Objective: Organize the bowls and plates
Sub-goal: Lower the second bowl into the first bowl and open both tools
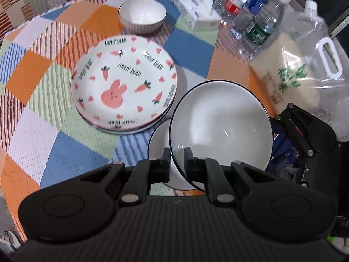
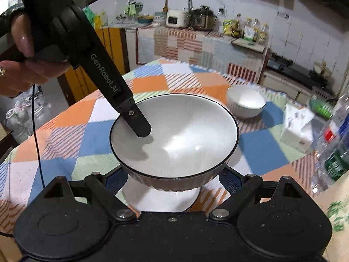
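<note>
Left gripper [image 1: 177, 156] is pinching the rim of a dark-rimmed bowl [image 1: 220, 128], jaws nearly closed on it, one finger inside and one outside, carrying it tilted above a second bowl [image 1: 160, 137] sitting on the tabletop [image 1: 43, 113]. Likely step: nesting the held bowl into the one below; next move calls for levelling it, centring it over the lower bowl and lowering before letting go. Right gripper [image 2: 172, 187] is sitting low at 6 o'clock under the held bowl; its fingertips are hidden, so cannot tell how its jaws stand or whether they are touching anything. At 10 o'clock, stacked bunny plates [image 1: 124, 83] are resting. At 12 o'clock, a small bowl [image 1: 142, 14] is standing apart. Lower bowl is mostly covered.
</note>
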Demonstrator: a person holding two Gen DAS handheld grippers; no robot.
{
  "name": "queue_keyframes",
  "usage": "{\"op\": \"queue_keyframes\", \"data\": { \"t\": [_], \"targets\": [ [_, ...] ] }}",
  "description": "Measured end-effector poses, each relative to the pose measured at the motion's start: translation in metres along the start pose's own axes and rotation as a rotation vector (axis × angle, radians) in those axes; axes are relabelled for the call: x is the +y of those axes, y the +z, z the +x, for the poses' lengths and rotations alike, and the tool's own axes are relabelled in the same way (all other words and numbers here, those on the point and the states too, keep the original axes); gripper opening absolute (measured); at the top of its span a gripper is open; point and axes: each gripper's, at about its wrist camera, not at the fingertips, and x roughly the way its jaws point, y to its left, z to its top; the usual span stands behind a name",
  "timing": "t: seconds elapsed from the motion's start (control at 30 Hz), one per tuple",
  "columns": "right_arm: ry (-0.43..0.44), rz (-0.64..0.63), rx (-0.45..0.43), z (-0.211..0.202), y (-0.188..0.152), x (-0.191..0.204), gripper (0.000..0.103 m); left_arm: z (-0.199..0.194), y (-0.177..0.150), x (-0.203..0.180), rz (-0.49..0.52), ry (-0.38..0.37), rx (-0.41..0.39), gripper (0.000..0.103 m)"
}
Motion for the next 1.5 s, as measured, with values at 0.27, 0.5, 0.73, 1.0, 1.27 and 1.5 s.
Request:
{"op": "queue_keyframes", "data": {
  "t": [0.27,0.5,0.73,1.0,1.27,1.5],
  "targets": [
    [0.091,-0.004,0.085,0.022,-0.012,0.006,0.094,0.018,-0.009,0.006,0.005,0.044,0.040,0.010],
    [0.104,0.009,0.129,0.034,-0.016,0.010,0.094,0.035,-0.013,0.011,-0.003,0.062,0.074,0.010],
    [0.091,0.003,0.135,0.041,-0.021,0.010,0.093,0.049,-0.010,0.001,0.096,0.104,0.099,0.010],
    [0.025,-0.053,0.191,0.049,-0.019,0.021,0.093,0.060,-0.014,-0.004,0.137,0.134,0.114,0.013],
    [-0.030,-0.090,0.237,0.058,-0.014,0.027,0.092,0.067,-0.014,-0.002,0.149,0.161,0.113,0.014],
    [-0.067,-0.070,0.281,0.057,-0.007,0.027,0.094,0.060,-0.012,0.010,0.066,0.090,0.105,0.015]
  ]
}}
